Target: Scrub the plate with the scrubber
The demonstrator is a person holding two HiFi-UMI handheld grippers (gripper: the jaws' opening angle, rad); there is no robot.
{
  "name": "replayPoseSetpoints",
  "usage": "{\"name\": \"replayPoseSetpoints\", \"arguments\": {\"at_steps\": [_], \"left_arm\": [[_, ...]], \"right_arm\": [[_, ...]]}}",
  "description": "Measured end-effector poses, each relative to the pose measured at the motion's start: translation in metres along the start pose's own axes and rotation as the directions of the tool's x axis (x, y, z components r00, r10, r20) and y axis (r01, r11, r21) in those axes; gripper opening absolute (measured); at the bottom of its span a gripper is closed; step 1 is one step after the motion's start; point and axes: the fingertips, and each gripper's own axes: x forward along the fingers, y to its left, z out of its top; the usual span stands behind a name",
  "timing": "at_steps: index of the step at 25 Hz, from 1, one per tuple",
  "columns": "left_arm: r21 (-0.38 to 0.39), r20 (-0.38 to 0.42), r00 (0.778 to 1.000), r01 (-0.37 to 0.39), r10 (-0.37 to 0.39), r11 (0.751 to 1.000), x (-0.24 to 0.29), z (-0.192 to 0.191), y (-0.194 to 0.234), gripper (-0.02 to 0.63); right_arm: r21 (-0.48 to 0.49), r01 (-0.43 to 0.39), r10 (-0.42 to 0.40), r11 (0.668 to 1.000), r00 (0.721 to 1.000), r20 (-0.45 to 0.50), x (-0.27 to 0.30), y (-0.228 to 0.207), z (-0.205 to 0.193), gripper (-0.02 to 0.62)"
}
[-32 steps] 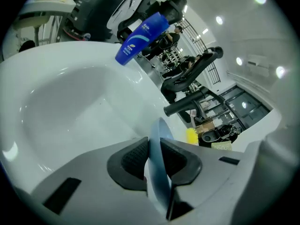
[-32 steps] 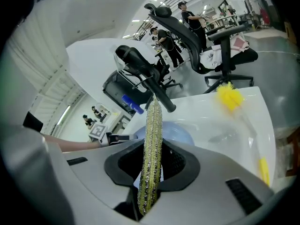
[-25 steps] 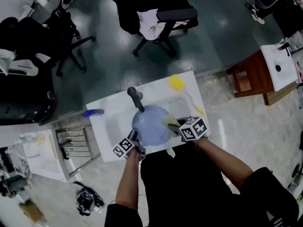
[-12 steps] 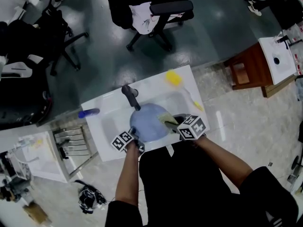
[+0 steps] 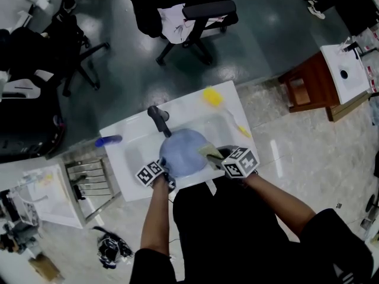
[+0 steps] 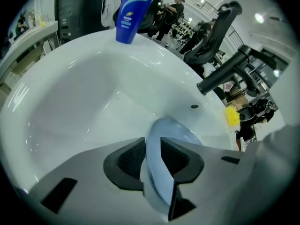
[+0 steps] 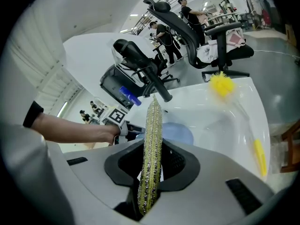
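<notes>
Blue plate [image 5: 182,154] tilted in sink [image 5: 137,152]; gold scrubber [image 5: 210,152] at edge.

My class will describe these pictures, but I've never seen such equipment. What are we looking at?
No robot here: a person holds a two-jaw gripper in each hand. The head view looks down from a camera on their head; each gripper view looks along one gripper's jaws. They stand at a white sink with a black faucet; a yellow brush and blue bottle rest at its rim. The left gripper has the rim of the blue plate between its jaws, which have just been opening, though the pads seem to touch it. The right gripper is clamped on a yellow-green scrubber.
</notes>
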Motion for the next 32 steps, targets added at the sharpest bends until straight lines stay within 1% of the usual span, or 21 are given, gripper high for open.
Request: {"name": "replayPoseSetpoints", "arguments": {"at_steps": [1, 3, 7, 10, 12, 14, 15, 16, 18, 19, 20, 21, 23, 25, 27, 30, 32], "left_arm": [[0.001, 0.008, 1.000, -0.004, 0.004, 1.000, -0.001, 0.000, 0.001, 0.104], [0.002, 0.033, 0.999, -0.011, 0.011, 1.000, -0.006, 0.002, 0.001, 0.109], [0.029, 0.115, 0.993, -0.010, 0.006, 1.000, -0.025, 0.010, -0.004, 0.115], [0.101, 0.191, 0.981, 0.005, -0.024, 0.995, -0.054, 0.017, -0.020, 0.127], [0.165, 0.254, 0.965, 0.021, -0.063, 0.986, -0.081, 0.021, -0.033, 0.126], [0.212, 0.316, 0.941, 0.055, -0.122, 0.976, -0.112, 0.019, -0.046, 0.110], [0.229, 0.347, 0.924, 0.085, -0.163, 0.970, -0.128, 0.018, -0.052, 0.098], [0.240, 0.378, 0.902, 0.123, -0.210, 0.963, -0.146, 0.017, -0.058, 0.080], [0.246, 0.430, 0.850, 0.214, -0.305, 0.945, -0.179, 0.017, -0.070, 0.044], [0.246, 0.448, 0.826, 0.254, -0.342, 0.935, -0.195, 0.014, -0.075, 0.038], [0.255, 0.460, 0.807, 0.279, -0.370, 0.926, -0.209, 0.010, -0.079, 0.021], [0.277, 0.467, 0.792, 0.291, -0.393, 0.916, -0.221, 0.005, -0.083, 0.014], [0.346, 0.475, 0.766, 0.291, -0.434, 0.892, -0.247, -0.003, -0.088, 0.005], [0.406, 0.477, 0.742, 0.288, -0.470, 0.867, -0.273, -0.011, -0.087, 0.003], [0.451, 0.481, 0.726, 0.277, -0.492, 0.849, -0.299, -0.017, -0.083, 0.003], [0.507, 0.492, 0.716, 0.226, -0.495, 0.831, -0.330, -0.023, -0.070, 0.003], [0.539, 0.495, 0.706, 0.208, -0.507, 0.816, -0.347, -0.031, -0.059, 0.003]], "right_arm": [[-0.002, -0.005, 0.005, 1.000, 1.000, 0.010, -0.002, 0.001, -0.001, 0.063], [-0.007, -0.014, 0.014, 1.000, 0.999, 0.043, -0.008, 0.001, 0.001, 0.063], [-0.018, -0.031, 0.033, 0.999, 0.990, 0.137, -0.020, 0.001, 0.012, 0.063], [-0.013, -0.038, 0.039, 0.999, 0.977, 0.211, -0.031, -0.001, 0.022, 0.063], [-0.009, -0.032, 0.033, 0.999, 0.968, 0.248, -0.039, -0.001, 0.027, 0.063], [-0.023, -0.017, 0.023, 1.000, 0.960, 0.279, -0.050, 0.002, 0.030, 0.063], [-0.036, -0.006, 0.016, 0.999, 0.955, 0.296, -0.056, 0.005, 0.032, 0.063], [-0.049, 0.009, 0.007, 0.999, 0.949, 0.316, -0.062, 0.010, 0.035, 0.063], [-0.068, 0.044, -0.017, 0.997, 0.933, 0.358, -0.072, 0.021, 0.042, 0.063], [-0.073, 0.062, -0.030, 0.995, 0.926, 0.377, -0.078, 0.028, 0.044, 0.063], [-0.074, 0.079, -0.044, 0.994, 0.918, 0.395, -0.084, 0.035, 0.044, 0.063], [-0.076, 0.098, -0.058, 0.992, 0.908, 0.415, -0.090, 0.043, 0.044, 0.061], [-0.081, 0.139, -0.087, 0.987, 0.885, 0.458, -0.099, 0.062, 0.043, 0.061], [-0.083, 0.173, -0.109, 0.981, 0.858, 0.502, -0.104, 0.087, 0.037, 0.061], [-0.084, 0.196, -0.120, 0.977, 0.831, 0.543, -0.108, 0.113, 0.029, 0.061], [-0.088, 0.248, -0.151, 0.965, 0.796, 0.586, -0.112, 0.148, 0.015, 0.061], [-0.087, 0.287, -0.180, 0.954, 0.782, 0.596, -0.113, 0.167, 0.003, 0.061]]}}
